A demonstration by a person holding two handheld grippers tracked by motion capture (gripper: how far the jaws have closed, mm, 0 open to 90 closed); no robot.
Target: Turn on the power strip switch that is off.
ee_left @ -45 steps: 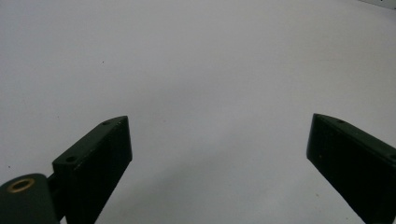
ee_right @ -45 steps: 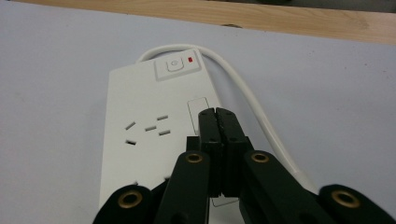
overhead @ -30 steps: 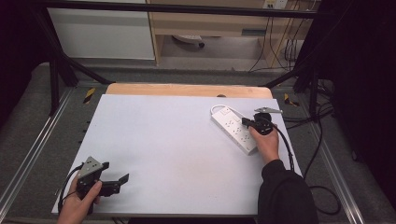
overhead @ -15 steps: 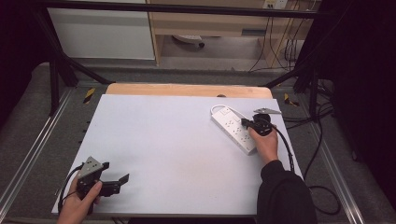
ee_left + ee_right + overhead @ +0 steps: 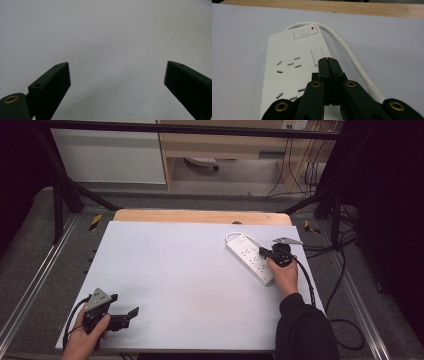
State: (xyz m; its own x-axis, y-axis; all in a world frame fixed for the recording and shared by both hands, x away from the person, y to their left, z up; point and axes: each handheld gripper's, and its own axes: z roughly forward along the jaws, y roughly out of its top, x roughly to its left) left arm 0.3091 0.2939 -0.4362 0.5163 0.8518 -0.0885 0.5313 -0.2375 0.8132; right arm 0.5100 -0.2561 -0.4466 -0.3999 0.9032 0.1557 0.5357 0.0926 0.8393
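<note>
Two grippers, one power strip on the white table [image 5: 180,270].
Left gripper [image 5: 131,312] idles near the front left corner, jaws wide, nothing between them. Right gripper [image 5: 261,252] hovers over the power strip [image 5: 250,258] at the far right, jaws pinched together, empty. One switch [image 5: 303,32], one red light [image 5: 313,28]; a slanted push could skid the strip or snag its cord [image 5: 352,60].

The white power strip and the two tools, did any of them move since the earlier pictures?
No, nothing visibly changed. The right tool is shut, its tips over the white power strip near the small white cover, gripping nothing. The left tool rests open at the near left corner of the table, with nothing between its jaws. The power strip lies at the same spot and angle, its red light on.
</note>
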